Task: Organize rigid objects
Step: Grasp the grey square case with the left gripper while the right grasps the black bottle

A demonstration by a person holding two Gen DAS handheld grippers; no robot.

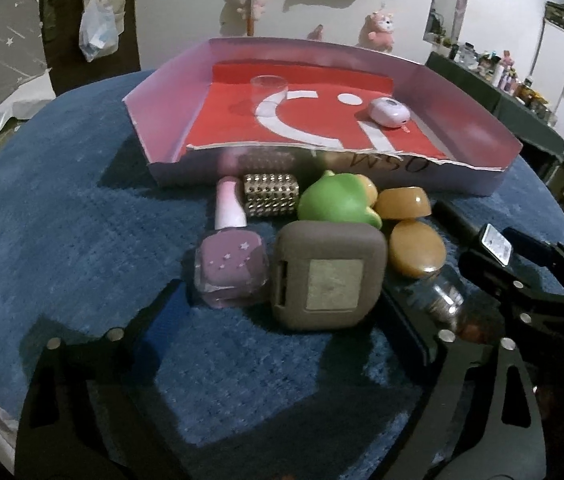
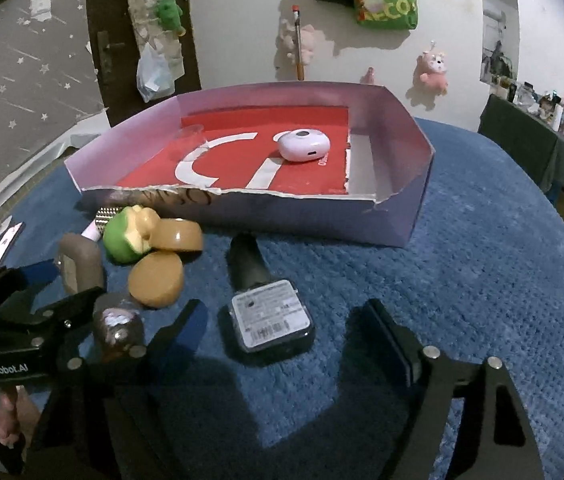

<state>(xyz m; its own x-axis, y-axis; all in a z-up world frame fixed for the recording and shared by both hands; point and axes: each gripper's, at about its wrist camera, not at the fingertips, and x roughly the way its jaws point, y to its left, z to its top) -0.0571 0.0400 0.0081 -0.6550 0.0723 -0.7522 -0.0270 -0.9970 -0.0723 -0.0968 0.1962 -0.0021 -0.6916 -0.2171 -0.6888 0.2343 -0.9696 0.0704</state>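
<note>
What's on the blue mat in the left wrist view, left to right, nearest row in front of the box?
Purple star bottle → brown square case → lower tan disc → dark bottle with white label. The green toy and upper tan disc sit behind, so they are left out.

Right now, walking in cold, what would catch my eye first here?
Probably the shallow cardboard tray with its bright red floor at the back of the blue cloth, a pink oval case lying inside. In front of it, a green toy sits in a cluster of small objects.
</note>
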